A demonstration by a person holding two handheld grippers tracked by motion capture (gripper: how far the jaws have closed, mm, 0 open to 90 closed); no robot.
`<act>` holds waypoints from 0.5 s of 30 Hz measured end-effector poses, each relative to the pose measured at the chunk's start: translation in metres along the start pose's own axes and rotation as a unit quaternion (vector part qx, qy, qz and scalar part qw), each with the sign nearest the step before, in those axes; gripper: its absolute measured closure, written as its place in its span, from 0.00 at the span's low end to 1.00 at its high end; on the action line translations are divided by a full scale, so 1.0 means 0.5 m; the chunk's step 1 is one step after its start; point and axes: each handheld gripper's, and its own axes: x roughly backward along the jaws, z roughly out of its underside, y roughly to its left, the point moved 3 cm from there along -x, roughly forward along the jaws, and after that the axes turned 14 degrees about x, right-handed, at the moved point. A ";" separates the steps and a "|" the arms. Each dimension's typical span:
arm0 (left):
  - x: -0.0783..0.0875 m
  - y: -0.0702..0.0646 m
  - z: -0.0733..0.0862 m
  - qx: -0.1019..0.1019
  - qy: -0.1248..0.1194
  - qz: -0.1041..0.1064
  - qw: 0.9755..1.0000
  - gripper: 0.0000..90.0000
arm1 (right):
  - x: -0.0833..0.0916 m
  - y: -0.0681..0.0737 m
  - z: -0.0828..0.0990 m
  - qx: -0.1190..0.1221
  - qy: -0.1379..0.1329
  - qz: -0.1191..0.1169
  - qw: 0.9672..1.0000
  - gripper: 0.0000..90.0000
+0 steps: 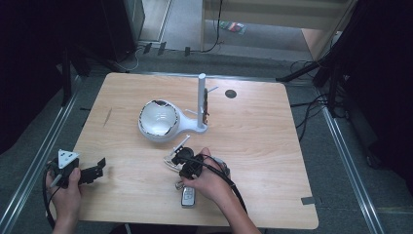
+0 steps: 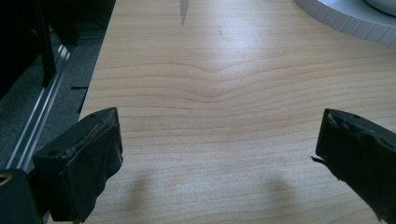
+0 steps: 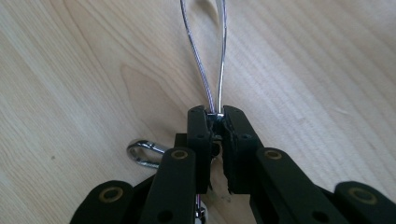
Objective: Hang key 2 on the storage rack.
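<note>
Nearest the lens in the right gripper view, the right gripper (image 3: 218, 122) has its two black jaws pressed together on a thin, shiny metal wire loop (image 3: 211, 60), which runs away from the pads in a long narrow teardrop low over the pale wood-grain table (image 3: 327, 70). Just behind and to one side of those jaws, a small silver snap clip (image 3: 142, 153) lies on the wood.

From the high view, that same gripper (image 1: 179, 155) sits under the person's right hand (image 1: 207, 180), near the front middle of the table, with the wire loop poking out ahead of its tips toward the white stand. Close behind the hand, toward the person, a grey and black car key fob (image 1: 188, 196) rests on the table.

Beyond the right gripper's tips stands a white round desk mirror (image 1: 158, 120) tilted face-up, joined to a white base with an upright white post (image 1: 201, 100). A small dark round disc (image 1: 230, 93) lies farther off past the post.

Well apart to the left, at the table's near left edge, the left gripper (image 1: 97, 168) is held in the person's left hand (image 1: 65, 192). In the left gripper view, its jaws stand wide apart with bare wood between them, and the mirror's white rim (image 2: 345, 18) shows far ahead
</note>
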 end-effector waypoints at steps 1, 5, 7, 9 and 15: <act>0.000 0.000 0.000 0.000 0.000 0.000 1.000 0.01 | 0.003 -0.002 0.000 0.001 -0.006 0.003 1.000 0.93; 0.000 0.000 0.000 0.000 0.000 -0.001 1.000 0.01 | 0.015 -0.008 0.000 0.001 -0.027 0.016 1.000 0.93; 0.000 0.000 0.000 0.000 0.000 -0.001 1.000 0.01 | 0.022 -0.008 0.000 -0.003 -0.038 0.021 0.999 0.93; 0.000 0.000 0.000 0.000 0.000 -0.001 1.000 0.01 | 0.030 -0.011 0.001 -0.008 -0.049 0.026 0.998 0.93; 0.000 0.000 0.000 0.000 0.000 -0.001 1.000 0.01 | 0.050 -0.019 0.002 -0.014 -0.088 0.049 0.995 0.93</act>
